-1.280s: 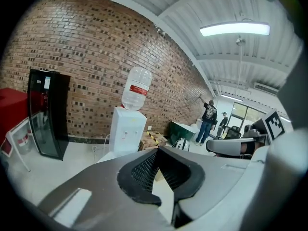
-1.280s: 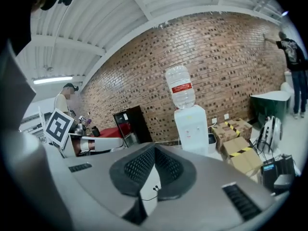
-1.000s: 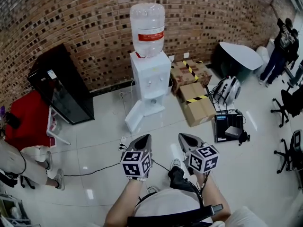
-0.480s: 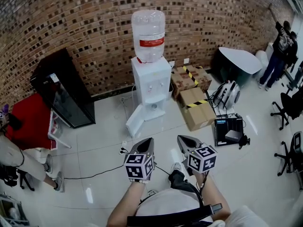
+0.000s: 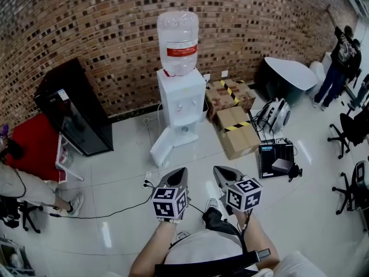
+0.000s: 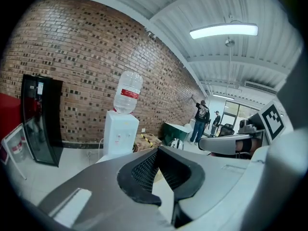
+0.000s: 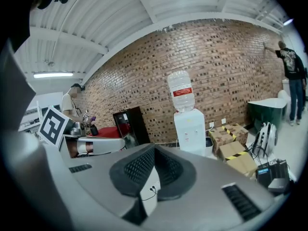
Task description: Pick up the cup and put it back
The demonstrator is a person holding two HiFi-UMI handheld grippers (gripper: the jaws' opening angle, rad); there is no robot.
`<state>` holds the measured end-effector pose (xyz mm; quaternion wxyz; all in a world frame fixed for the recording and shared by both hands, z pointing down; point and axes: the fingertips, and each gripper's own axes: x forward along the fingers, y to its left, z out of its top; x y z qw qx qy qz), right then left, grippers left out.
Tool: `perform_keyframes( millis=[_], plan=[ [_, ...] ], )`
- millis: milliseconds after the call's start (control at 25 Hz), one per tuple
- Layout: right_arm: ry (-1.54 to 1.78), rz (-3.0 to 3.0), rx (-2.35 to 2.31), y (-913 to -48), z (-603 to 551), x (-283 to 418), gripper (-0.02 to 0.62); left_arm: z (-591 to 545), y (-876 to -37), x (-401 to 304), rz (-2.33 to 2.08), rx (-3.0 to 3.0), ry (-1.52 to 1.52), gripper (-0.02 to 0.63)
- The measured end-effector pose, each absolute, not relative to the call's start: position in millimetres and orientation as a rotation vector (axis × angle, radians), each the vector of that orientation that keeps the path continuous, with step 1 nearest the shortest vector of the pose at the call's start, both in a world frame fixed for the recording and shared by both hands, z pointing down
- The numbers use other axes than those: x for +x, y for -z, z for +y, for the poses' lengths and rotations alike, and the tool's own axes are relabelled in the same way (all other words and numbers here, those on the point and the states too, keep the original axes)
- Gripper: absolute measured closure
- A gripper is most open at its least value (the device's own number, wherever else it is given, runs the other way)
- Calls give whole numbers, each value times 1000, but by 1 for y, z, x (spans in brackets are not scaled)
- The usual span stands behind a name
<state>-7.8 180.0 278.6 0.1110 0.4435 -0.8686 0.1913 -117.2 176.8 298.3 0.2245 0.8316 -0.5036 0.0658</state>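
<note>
Grey left gripper (image 5: 179, 172) and right gripper (image 5: 218, 171), both closed, hide floor (image 5: 127, 172) beneath

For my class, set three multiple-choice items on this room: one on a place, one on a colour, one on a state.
1. In the head view, the cardboard boxes stand where from the water dispenser? A left; B right; C on top.
2. The label on the dispenser's bottle is: A green; B red; C blue.
3. The left gripper has its jaws: A wide open; B shut on a cup; C shut, empty.
Key: B, the boxes lie at its right; B, a red band circles the bottle; C, the jaws meet with nothing between.
</note>
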Motion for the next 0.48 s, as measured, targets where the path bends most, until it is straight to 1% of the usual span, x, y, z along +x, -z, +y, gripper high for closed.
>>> perform_keyframes(
  millis=[480],
  plan=[
    [-565,-2549,1318,-281,176,-4,584,172,-300,-112,-1382,2300,-182,606]
  ],
)
